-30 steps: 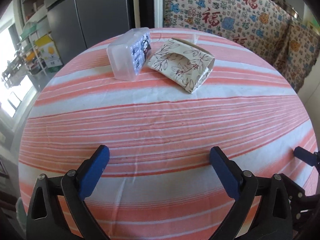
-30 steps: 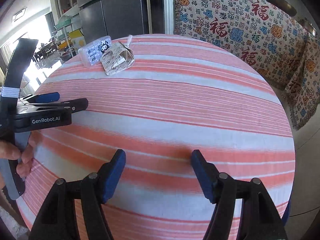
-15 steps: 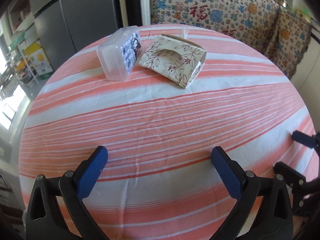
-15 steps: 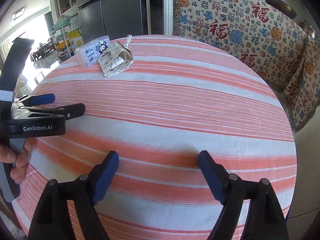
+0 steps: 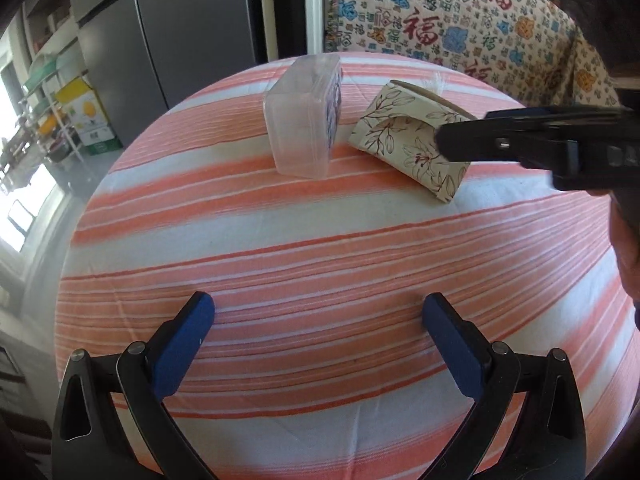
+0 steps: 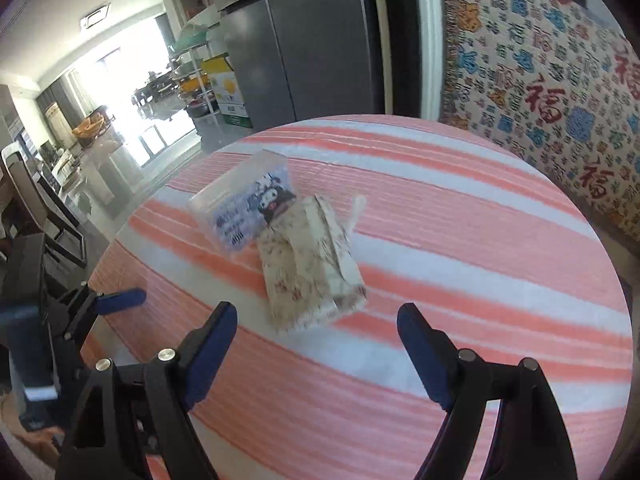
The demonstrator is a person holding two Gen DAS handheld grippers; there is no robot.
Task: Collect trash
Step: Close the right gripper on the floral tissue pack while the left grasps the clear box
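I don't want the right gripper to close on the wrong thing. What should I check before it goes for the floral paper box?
1. Right gripper open: ok, jaws spread wide and holding nothing.
2. Floral paper box lined up between the fingers: ok, it lies just ahead of the gap.
3. Clearance from the clear plastic box: not ok, the two sit close together; whether they touch, cannot tell.
4. Left gripper out of the way: ok, open over the striped tablecloth, well short of both boxes.
5. Somewhere to drop the trash: cannot tell, no bin in view.
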